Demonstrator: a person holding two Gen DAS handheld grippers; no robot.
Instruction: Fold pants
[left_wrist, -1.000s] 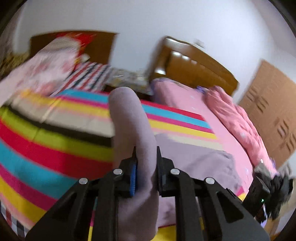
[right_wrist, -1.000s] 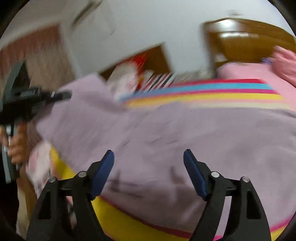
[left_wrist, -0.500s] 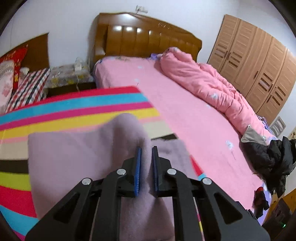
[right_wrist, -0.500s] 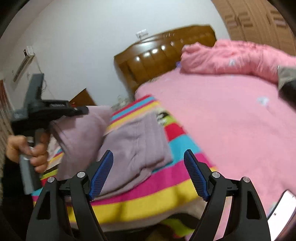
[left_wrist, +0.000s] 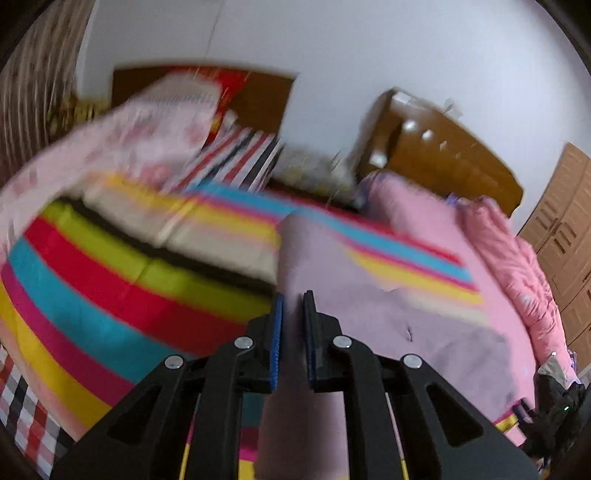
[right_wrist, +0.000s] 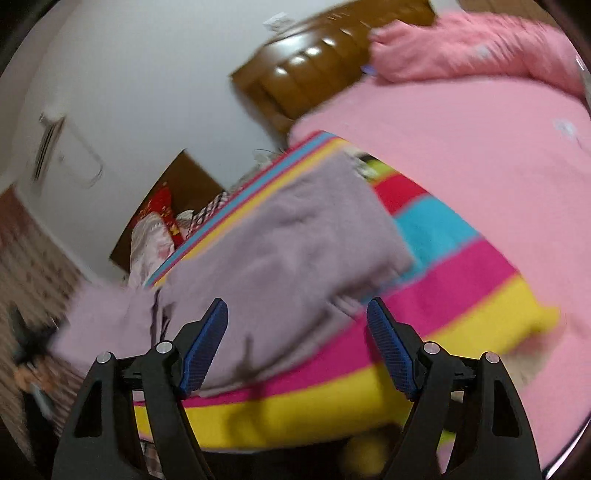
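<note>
The lilac fleece pants (right_wrist: 295, 251) lie folded on the rainbow-striped blanket (right_wrist: 461, 295). My left gripper (left_wrist: 293, 314) is shut on one end of the pants (left_wrist: 388, 306), and the cloth runs between its blue pads and hangs below them. In the right wrist view that held end is lifted at the far left, next to the blurred left gripper (right_wrist: 29, 350). My right gripper (right_wrist: 297, 332) is open and empty, held above the near edge of the pants.
The striped blanket (left_wrist: 110, 295) lies on a pink bed (right_wrist: 480, 147) with a brown headboard (left_wrist: 443, 155). A pink quilt (left_wrist: 517, 266) is bunched at the right. Pillows (left_wrist: 147, 136) and a wooden wardrobe (left_wrist: 569, 221) stand behind. Dark clothes (left_wrist: 554, 398) lie at the right edge.
The left gripper has swung back left with the pants end still held. The right gripper has moved closer over the pants and tilted. Both views are motion-blurred.
</note>
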